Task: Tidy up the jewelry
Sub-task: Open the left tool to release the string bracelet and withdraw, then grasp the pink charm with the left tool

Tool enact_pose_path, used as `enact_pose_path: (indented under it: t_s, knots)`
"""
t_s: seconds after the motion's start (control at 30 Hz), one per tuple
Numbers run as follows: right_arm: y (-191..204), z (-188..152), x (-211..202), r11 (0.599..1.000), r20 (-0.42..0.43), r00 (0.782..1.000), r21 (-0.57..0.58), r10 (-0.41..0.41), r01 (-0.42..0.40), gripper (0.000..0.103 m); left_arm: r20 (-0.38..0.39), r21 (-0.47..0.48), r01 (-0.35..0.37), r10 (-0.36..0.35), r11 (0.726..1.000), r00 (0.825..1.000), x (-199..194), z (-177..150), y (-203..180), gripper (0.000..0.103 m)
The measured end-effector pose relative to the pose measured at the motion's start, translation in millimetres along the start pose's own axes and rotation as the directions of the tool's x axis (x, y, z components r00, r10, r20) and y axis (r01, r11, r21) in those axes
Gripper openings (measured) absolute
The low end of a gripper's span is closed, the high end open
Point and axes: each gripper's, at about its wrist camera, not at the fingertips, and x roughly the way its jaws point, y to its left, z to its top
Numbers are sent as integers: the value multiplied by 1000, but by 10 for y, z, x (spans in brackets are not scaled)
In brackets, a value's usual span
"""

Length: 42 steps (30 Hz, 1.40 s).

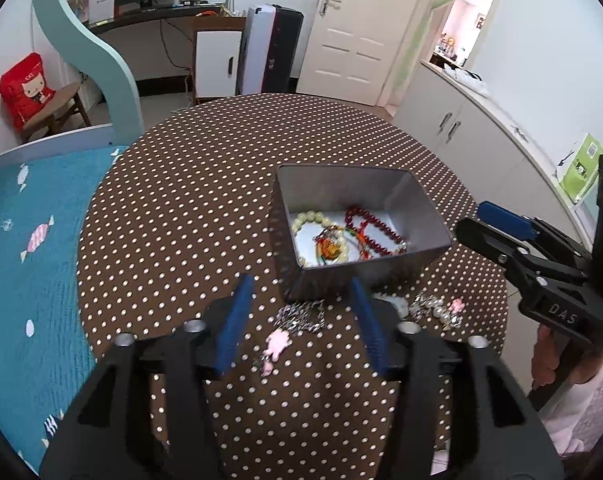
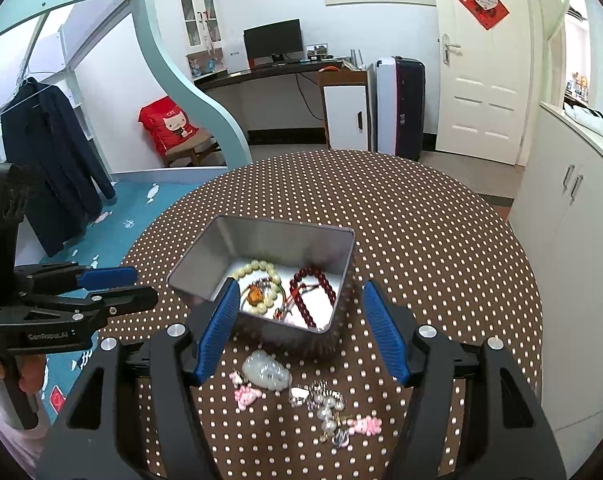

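Blue-padded jaws of both tools stand released, nothing between them. Just beneath the left tool [image 1: 301, 320] lie a pink charm [image 1: 276, 345] and a tangled silvery chain [image 1: 299, 314]; under the right tool [image 2: 297, 332] sit a pale jade-like pendant [image 2: 266, 370] and a pearl cluster [image 2: 327, 408], all loose on the dotted table [image 2: 441, 240]. Beyond the fingertips stands the metal tin [image 1: 413, 248], already holding a cream bead bracelet [image 1: 315, 218] and a red bead bracelet [image 1: 371, 228]. These pieces look light, limp and slippery; the chain is probably best pinched at its bunched middle, the pendant across its body, gently, since it may chip.
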Motion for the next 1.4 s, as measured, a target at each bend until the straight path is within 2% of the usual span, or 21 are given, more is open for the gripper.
enact_pose_path:
  t_s: [0.1, 0.13, 0.2, 0.27, 0.33, 0.43, 0.6, 0.63, 0.7, 0.77, 1.0, 1.1, 1.2, 1.27, 1.4]
  knots:
    - [4, -93, -27, 1000, 4, 1000, 9, -27, 27, 73, -16, 13, -19, 19, 1000, 1000, 35, -111, 18, 60]
    - [6, -146, -30, 998, 2, 998, 12, -63, 63, 77, -24, 11, -21, 22, 1000, 999, 54, -146, 35, 61]
    - [1, -243, -23, 996, -9, 996, 26, -91, 91, 78, -38, 12, -33, 34, 999, 999, 103, -237, 68, 61]
    - [-2, -314, -14, 996, -19, 997, 43, -73, 74, 78, -47, 30, -53, 55, 998, 997, 161, -352, 76, 61]
    - [31, -401, -8, 997, -26, 998, 45, -61, 62, 78, -63, 59, -82, 86, 995, 994, 237, -472, 74, 48]
    - [70, -521, 31, 996, -53, 997, 53, -64, 67, 80, -93, 56, -107, 112, 993, 989, 335, -615, 124, 39]
    - [148, -675, 115, 997, -105, 993, 37, -62, 66, 80, -60, 46, -95, 98, 994, 993, 336, -702, 161, 38]
    - [179, -707, 132, 997, -115, 991, 26, -65, 69, 80, -57, 44, -92, 94, 995, 994, 342, -706, 166, 35]
    - [232, -746, 139, 998, -123, 991, 19, -57, 60, 80, -52, 57, -112, 114, 992, 992, 351, -716, 145, 30]
    - [256, -780, 136, 999, -124, 991, 11, -46, 48, 80, -51, 77, -119, 123, 990, 991, 360, -736, 86, 30]
    - [360, -864, 175, 999, -145, 989, -30, -36, 32, 80, -44, 160, -137, 146, 977, 988, 369, -741, -74, 13]
    - [388, -890, 172, 998, -148, 988, -52, -45, 38, 75, -48, 189, -157, 169, 969, 984, 399, -700, -98, 12]
    - [378, -904, 170, 999, -151, 989, -47, -12, 5, 66, -53, 207, -159, 173, 965, 983, 404, -698, -106, 12]
    - [391, -905, 201, 998, -155, 988, -57, -24, 16, 57, -58, 196, -141, 156, 970, 986, 391, -701, -83, 12]
    - [459, -879, 301, 997, -159, 987, -80, -25, 12, 49, -57, 156, -102, 112, 983, 992, 304, -719, -6, 12]
